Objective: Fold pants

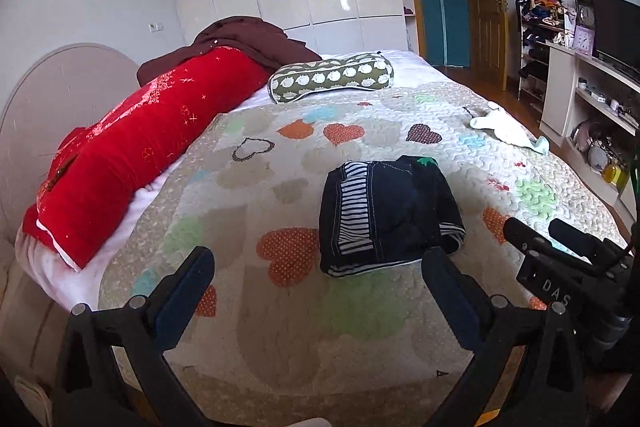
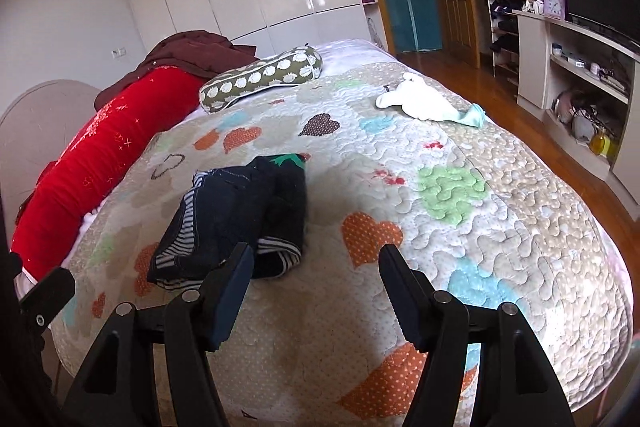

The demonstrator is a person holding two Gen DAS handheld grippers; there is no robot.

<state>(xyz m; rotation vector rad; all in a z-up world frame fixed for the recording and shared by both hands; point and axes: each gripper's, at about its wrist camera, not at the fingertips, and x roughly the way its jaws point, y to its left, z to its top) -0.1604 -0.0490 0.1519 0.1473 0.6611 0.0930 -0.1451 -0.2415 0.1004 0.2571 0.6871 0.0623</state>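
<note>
The pants (image 1: 384, 211) are dark denim with a striped lining, lying folded in a compact bundle on the heart-patterned quilt (image 1: 280, 327). They also show in the right wrist view (image 2: 236, 223). My left gripper (image 1: 320, 267) is open and empty, held just in front of the bundle. My right gripper (image 2: 316, 263) is open and empty, just right of the bundle's near edge; its left finger overlaps that edge in the image. The right gripper also shows in the left wrist view (image 1: 560, 239).
A long red bolster (image 1: 132, 151) lies along the left side, with a brown garment (image 1: 240, 39) behind it. A green patterned pillow (image 1: 332, 77) and a white cloth (image 1: 504, 127) lie farther back. Shelves (image 1: 592, 99) stand at right.
</note>
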